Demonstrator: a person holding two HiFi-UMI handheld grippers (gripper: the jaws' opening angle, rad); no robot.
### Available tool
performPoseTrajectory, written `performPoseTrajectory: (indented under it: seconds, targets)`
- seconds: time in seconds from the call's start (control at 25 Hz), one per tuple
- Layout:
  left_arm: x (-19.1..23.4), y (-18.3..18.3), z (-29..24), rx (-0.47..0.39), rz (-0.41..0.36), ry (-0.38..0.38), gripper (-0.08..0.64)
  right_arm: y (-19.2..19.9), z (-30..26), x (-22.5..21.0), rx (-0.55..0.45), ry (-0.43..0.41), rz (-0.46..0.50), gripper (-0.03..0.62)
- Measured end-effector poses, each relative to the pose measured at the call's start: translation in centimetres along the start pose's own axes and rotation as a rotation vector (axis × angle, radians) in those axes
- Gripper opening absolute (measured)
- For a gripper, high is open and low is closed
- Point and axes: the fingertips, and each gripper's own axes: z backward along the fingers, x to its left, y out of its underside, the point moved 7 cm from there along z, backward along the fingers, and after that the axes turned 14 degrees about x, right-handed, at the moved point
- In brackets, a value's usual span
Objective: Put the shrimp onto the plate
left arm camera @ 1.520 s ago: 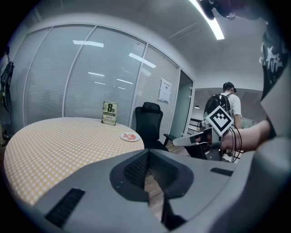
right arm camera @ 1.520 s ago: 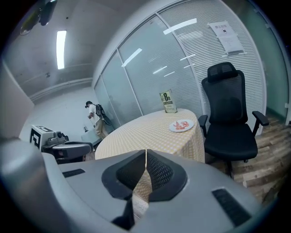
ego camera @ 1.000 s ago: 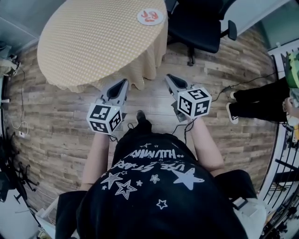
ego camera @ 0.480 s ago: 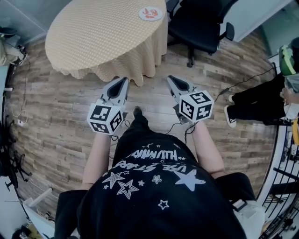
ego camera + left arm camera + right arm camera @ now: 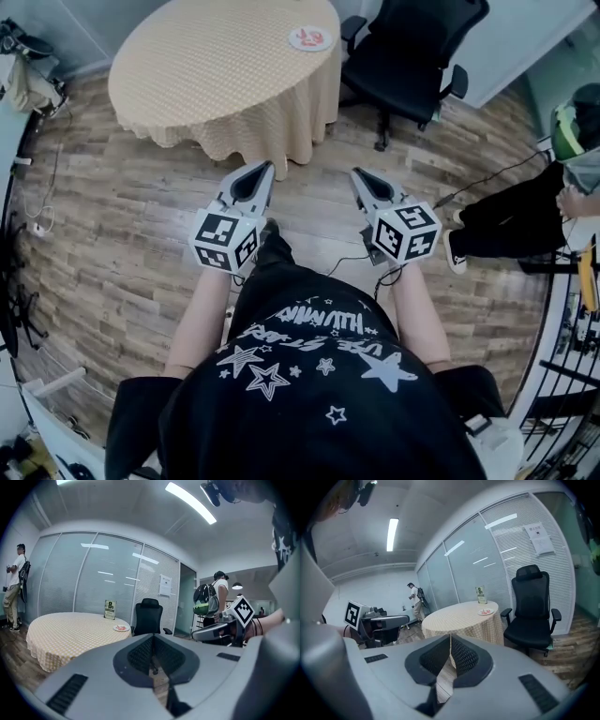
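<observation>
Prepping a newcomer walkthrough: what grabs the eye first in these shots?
The two grippers stand out first: the left gripper and right gripper are held side by side over the wooden floor, jaws together and empty. Ahead is a round table in a yellow cloth. A small plate holding something red sits at the table edge nearest a black office chair.

Head view overhead; both gripper views level; table [image 5: 216, 66] shared.
</observation>
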Motion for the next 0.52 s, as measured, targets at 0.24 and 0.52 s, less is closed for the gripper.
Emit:
performPoseTrajectory:
  seconds: [0.24, 0.52]
  targets:
    - [-3.3, 1.3, 0.2, 0.011, -0.006, 0.022, 0.009, 2.3, 2.7, -0.3, -0.014, 0.013, -0.027, 0.032]
    - [-6.6, 1.7, 0.2, 0.017, -0.019, 0.039, 0.009, 4.3, 5.3, -0.8, -0.028, 0.020, -0.052, 0.032]
